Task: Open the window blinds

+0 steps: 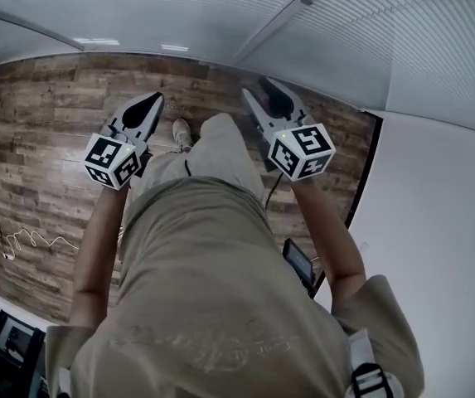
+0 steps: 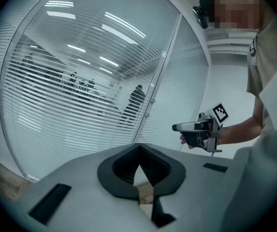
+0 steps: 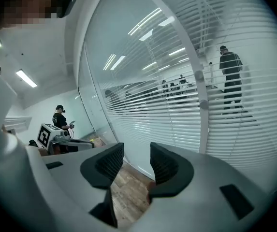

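The white horizontal-slat window blinds hung lowered behind tall glass panels along the far edge of the brown wood-plank floor. Their slats lay close together, with only dim figures showing between them. A slim white upright post carrying small round knobs divided one glass panel from the next. The person in a beige shirt stood facing the glass with both arms held forward above the floor. The left hand-held gripper had its black-padded jaws closed tip to tip with nothing between them. The right hand-held gripper had its jaws standing apart, and only floor and the foot of the glass showed in the gap. Both hand-held grippers pointed toward the blinds and were apart from them. A thin white cable lay looped near the floor's left edge.
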The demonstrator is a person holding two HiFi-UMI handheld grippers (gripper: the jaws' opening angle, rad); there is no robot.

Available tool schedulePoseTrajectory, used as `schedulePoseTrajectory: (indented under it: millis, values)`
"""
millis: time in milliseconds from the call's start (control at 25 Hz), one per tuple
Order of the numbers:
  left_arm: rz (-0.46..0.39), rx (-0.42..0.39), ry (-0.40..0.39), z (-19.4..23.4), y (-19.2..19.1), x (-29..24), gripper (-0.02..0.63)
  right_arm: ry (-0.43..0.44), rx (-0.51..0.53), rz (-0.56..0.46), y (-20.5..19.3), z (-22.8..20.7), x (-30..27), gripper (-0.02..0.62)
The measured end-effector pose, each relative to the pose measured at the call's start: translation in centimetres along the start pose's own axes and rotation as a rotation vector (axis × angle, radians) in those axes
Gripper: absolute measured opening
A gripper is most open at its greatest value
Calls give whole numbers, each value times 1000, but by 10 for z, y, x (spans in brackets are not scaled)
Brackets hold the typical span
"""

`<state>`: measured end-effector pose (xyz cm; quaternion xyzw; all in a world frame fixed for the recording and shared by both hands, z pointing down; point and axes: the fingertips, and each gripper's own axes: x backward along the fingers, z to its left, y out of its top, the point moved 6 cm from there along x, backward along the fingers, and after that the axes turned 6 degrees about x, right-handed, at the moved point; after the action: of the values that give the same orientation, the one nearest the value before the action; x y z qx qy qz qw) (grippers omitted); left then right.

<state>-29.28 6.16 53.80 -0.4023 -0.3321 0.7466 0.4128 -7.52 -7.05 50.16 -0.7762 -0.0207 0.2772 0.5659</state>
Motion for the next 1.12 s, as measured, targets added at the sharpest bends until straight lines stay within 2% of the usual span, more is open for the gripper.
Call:
schedulePoseTrajectory:
  millis: [160, 360, 480, 600, 760, 960, 1120]
  values:
    - [-18, 8, 46, 0, -9, 24, 14, 1, -25, -2, -12, 16, 18, 178]
    - [-29, 21, 114, -8, -24, 27, 14, 4, -46, -19, -18, -1, 48, 176]
    - [-34, 7, 142, -39, -39, 35, 14, 25, -47, -44, -28, -3, 92, 175]
    - [-29, -20, 149, -73, -63, 47, 14, 39, -48, -42, -54, -6, 136, 175]
    - [-39, -63, 176, -94, -82, 62, 14, 45, -67, -24, -83, -10, 166, 173]
    - [-98, -3, 314, -106, -116, 121, 14, 155, -18, 9, -96, 10, 160, 170]
    - [-100, 39, 401, -127, -158, 184, 14, 246, 17, 26, -105, 44, 161, 167]
